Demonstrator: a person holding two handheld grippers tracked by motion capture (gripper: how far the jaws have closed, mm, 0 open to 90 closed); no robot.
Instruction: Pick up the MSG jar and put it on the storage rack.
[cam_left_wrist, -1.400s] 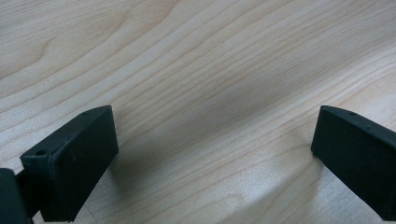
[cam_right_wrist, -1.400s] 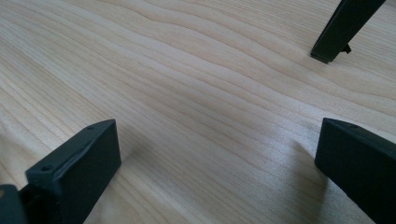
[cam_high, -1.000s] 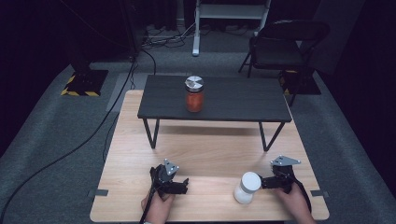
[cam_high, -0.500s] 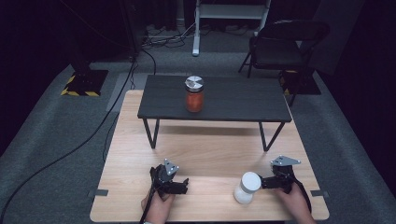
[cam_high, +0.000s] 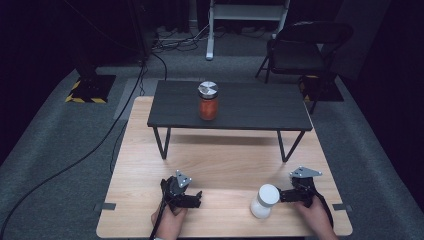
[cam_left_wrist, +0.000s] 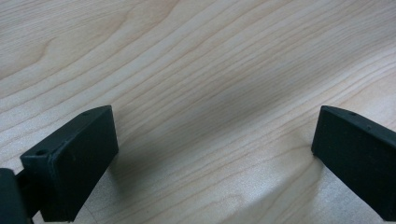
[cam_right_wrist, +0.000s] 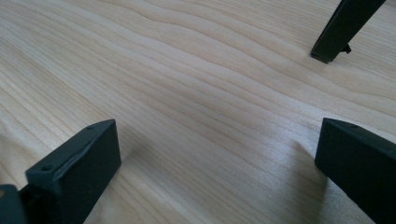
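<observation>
A jar (cam_high: 208, 101) with orange-red contents and a silver lid stands upright on a low black table (cam_high: 260, 107). A white container (cam_high: 264, 200) stands near the front edge of the wooden tabletop (cam_high: 225, 160). My right gripper (cam_high: 284, 196) lies just right of the container. Its jaws are open in the right gripper view, with bare wood between them (cam_right_wrist: 217, 135). My left gripper (cam_high: 196, 199) rests on the wood at front left. It is open too, with nothing between its fingers (cam_left_wrist: 215, 126).
The low black table stands on thin legs (cam_right_wrist: 343, 28) across the back half of the wooden top. A folding chair (cam_high: 305, 50) and cables (cam_high: 100, 145) are on the grey carpet beyond. Tape tabs (cam_high: 105, 206) mark the front corners.
</observation>
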